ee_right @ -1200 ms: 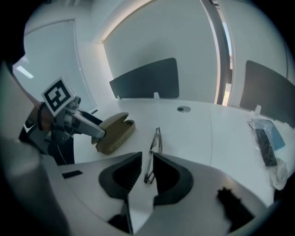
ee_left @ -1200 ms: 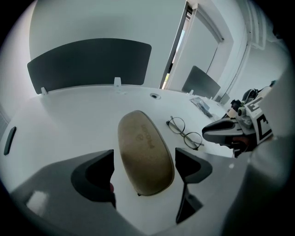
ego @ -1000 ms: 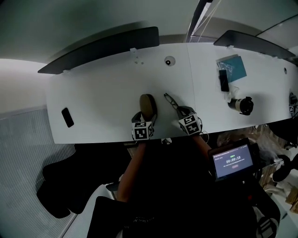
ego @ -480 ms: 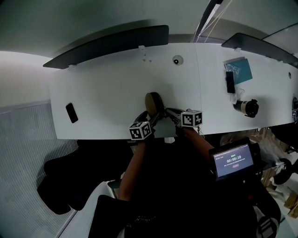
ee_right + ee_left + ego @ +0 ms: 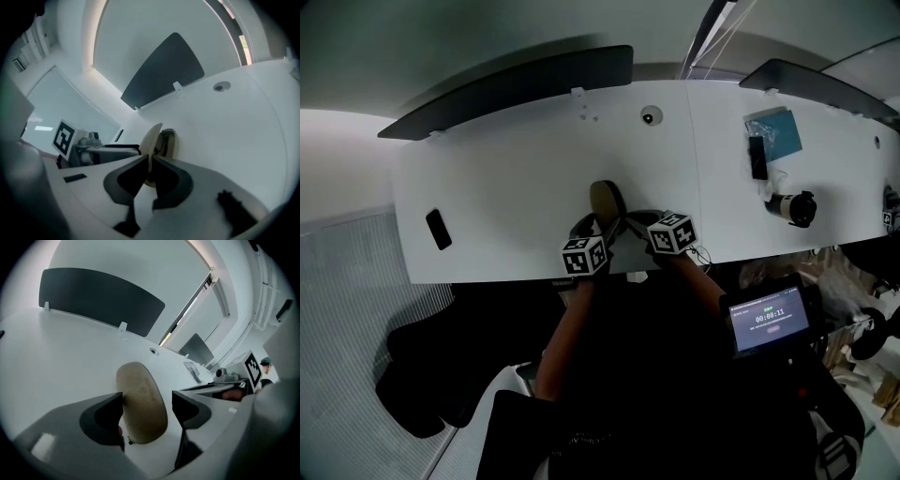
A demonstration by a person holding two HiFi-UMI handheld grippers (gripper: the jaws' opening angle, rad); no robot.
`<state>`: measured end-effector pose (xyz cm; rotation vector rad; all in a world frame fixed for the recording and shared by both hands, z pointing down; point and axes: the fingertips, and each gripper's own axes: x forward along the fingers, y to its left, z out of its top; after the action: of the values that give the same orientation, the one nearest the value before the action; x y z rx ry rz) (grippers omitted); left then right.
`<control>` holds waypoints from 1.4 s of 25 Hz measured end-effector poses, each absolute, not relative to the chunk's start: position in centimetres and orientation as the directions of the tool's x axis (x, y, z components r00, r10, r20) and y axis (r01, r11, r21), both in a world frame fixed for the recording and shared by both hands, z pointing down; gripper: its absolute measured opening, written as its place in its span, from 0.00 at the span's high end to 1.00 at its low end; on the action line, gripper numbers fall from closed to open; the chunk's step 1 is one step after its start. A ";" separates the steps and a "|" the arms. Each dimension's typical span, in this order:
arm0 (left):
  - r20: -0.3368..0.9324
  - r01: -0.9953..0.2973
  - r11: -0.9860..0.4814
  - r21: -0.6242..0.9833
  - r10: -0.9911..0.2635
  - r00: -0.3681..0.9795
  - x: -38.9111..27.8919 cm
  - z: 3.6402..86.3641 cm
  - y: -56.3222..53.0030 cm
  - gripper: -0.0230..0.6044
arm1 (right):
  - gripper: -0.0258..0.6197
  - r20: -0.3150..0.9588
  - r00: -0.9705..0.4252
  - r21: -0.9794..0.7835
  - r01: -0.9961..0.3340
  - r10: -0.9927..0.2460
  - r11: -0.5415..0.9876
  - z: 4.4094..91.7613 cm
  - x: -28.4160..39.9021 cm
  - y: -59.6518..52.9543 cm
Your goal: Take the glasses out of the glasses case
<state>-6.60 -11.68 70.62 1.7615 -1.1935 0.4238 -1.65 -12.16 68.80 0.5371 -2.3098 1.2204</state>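
Right gripper (image 5: 150, 163) has swung over to the case (image 5: 605, 200), pinching its lid (image 5: 151, 136) ajar, left gripper (image 5: 147, 408) wide astride it, so the glasses should soon be reachable.

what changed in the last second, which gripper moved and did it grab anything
The right gripper swung in leftward to the tan oval glasses case and is now shut on the thin edge of its lid. The left gripper has just been closing slightly, the case between its open jaws. The case kept its place on the white table.
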 end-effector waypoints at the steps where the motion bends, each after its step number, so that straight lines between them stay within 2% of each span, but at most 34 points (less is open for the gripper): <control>1: 0.707 -0.864 -0.096 0.494 -0.535 0.463 -6.5 70.4 -12.0 0.43 | 0.93 0.569 -0.810 -0.648 -0.547 -0.140 0.530 68.4 -0.8 -12.3; 5: 0.758 -0.901 -0.134 0.414 -0.497 0.422 -6.2 70.3 -13.0 0.43 | 0.93 0.565 -0.794 -0.631 -0.591 -0.224 0.502 67.5 2.9 -12.7; 7: 0.792 -0.913 -0.149 0.380 -0.458 0.404 -6.4 70.9 -13.2 0.38 | 0.93 0.568 -0.785 -0.606 -0.603 -0.248 0.519 67.5 3.7 -12.9; 12: 0.828 -0.931 -0.152 0.333 -0.424 0.366 -6.3 71.6 -13.7 0.35 | 0.93 0.532 -0.816 -0.486 -0.514 -0.228 0.706 66.1 2.4 -13.5; 18: 0.835 -0.934 -0.135 0.330 -0.420 0.356 -6.0 72.3 -14.1 0.36 | 0.93 0.541 -0.827 -0.423 -0.421 -0.149 0.802 65.7 0.3 -14.2; 25: 0.795 -0.903 -0.093 0.419 -0.443 0.415 -6.3 72.3 -14.0 0.39 | 0.93 0.571 -0.817 -0.422 -0.380 -0.084 0.823 67.6 -2.3 -14.5; 32: 0.750 -0.847 -0.053 0.528 -0.438 0.495 -7.3 72.2 -13.7 0.40 | 0.93 0.656 -0.755 -0.440 -0.366 0.015 0.820 71.0 -4.0 -12.8; 35: 0.736 -0.831 -0.050 0.553 -0.437 0.516 -7.8 72.1 -13.6 0.40 | 0.93 0.689 -0.724 -0.423 -0.381 0.019 0.822 71.9 -4.5 -12.8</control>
<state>-7.77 -13.56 72.09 1.6771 -1.0882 0.4553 -4.47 -12.81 71.95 0.2642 -2.2849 0.7239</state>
